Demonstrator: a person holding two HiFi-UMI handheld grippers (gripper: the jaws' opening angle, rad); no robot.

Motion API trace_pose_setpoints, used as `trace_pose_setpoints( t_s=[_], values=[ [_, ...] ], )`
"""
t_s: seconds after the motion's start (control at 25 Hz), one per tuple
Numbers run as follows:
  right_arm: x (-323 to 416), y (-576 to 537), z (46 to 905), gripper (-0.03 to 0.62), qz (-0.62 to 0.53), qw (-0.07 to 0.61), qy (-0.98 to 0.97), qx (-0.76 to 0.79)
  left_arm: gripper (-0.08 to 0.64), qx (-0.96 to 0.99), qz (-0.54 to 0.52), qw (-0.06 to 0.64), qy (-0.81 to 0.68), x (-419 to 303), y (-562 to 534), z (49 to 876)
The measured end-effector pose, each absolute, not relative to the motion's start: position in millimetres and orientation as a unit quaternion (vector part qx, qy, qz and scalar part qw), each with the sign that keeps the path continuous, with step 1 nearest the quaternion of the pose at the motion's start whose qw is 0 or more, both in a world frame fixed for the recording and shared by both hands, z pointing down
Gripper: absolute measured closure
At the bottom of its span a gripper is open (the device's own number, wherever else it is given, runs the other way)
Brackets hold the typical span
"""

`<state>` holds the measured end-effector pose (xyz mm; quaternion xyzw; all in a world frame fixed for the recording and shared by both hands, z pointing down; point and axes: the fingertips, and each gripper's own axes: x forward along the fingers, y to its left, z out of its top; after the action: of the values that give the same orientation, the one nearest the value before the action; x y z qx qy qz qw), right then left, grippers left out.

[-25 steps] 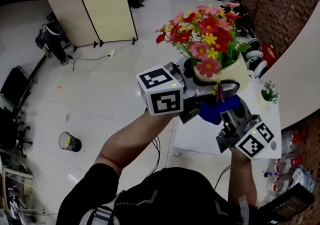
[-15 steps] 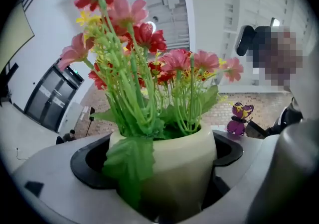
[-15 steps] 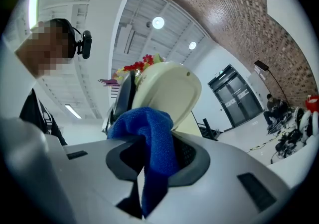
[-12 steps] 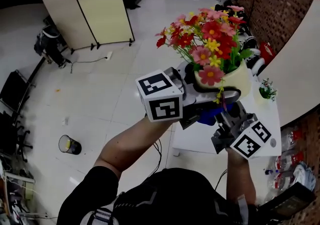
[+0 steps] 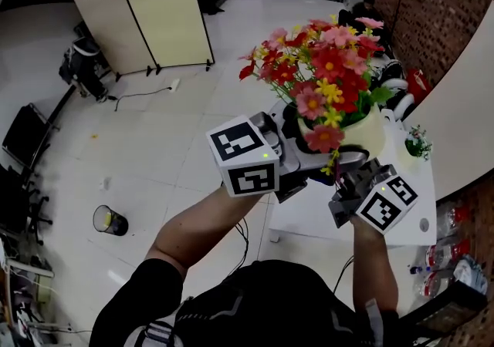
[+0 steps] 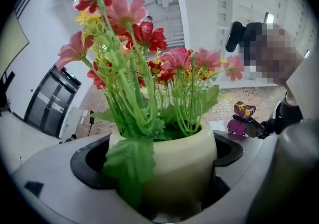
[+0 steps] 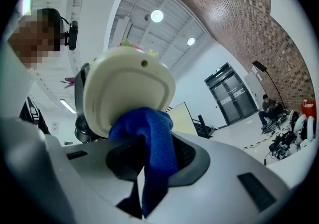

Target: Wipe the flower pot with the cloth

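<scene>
A cream flower pot (image 5: 364, 134) full of red, pink and yellow flowers (image 5: 324, 68) is held up in the air. My left gripper (image 5: 328, 159) is shut on the pot's body; in the left gripper view the pot (image 6: 182, 161) fills the space between the jaws of the left gripper (image 6: 169, 173). My right gripper (image 5: 349, 180) sits just under the pot. In the right gripper view the right gripper (image 7: 149, 166) is shut on a blue cloth (image 7: 155, 138), which is pressed against the pot's underside (image 7: 124, 86). The cloth is hidden in the head view.
Below the pot is a white table (image 5: 405, 218) with a small potted plant (image 5: 417, 143). A brick wall (image 5: 432, 6) runs along the right. On the floor stand a folding screen (image 5: 147, 10) and a bin (image 5: 108, 220). A person (image 5: 367, 8) sits far back.
My right gripper has moved up and in under the pot, so the blue cloth that showed below the pot is now hidden in the head view. The pot stays in my left gripper.
</scene>
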<state>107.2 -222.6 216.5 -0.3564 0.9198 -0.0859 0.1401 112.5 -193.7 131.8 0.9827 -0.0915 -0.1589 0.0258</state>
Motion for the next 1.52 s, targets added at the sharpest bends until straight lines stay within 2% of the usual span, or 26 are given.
trace_pose_setpoints(
  t_s=[0.28,0.76,1.08,1.4,1.52],
  values=[
    [112,-201,206,0.502,-0.043,0.128,0.914,-0.383,-0.004,0.981,-0.143,-0.001,-0.133,57,-204,138],
    [196,-196,209,0.502,-0.006,0.088,0.878,-0.471,-0.003,0.982,-0.086,-0.011,-0.171,37,-225,196],
    [182,-190,213,0.502,0.014,0.064,0.879,-0.473,-0.005,0.986,-0.044,-0.055,-0.149,33,-219,239],
    [182,-192,260,0.502,-0.014,0.04,0.874,-0.484,-0.005,0.989,-0.009,-0.045,-0.138,39,-211,320],
    [184,-199,275,0.502,-0.01,0.026,0.869,-0.494,-0.005,0.99,0.002,-0.063,-0.126,38,-213,350]
  ],
)
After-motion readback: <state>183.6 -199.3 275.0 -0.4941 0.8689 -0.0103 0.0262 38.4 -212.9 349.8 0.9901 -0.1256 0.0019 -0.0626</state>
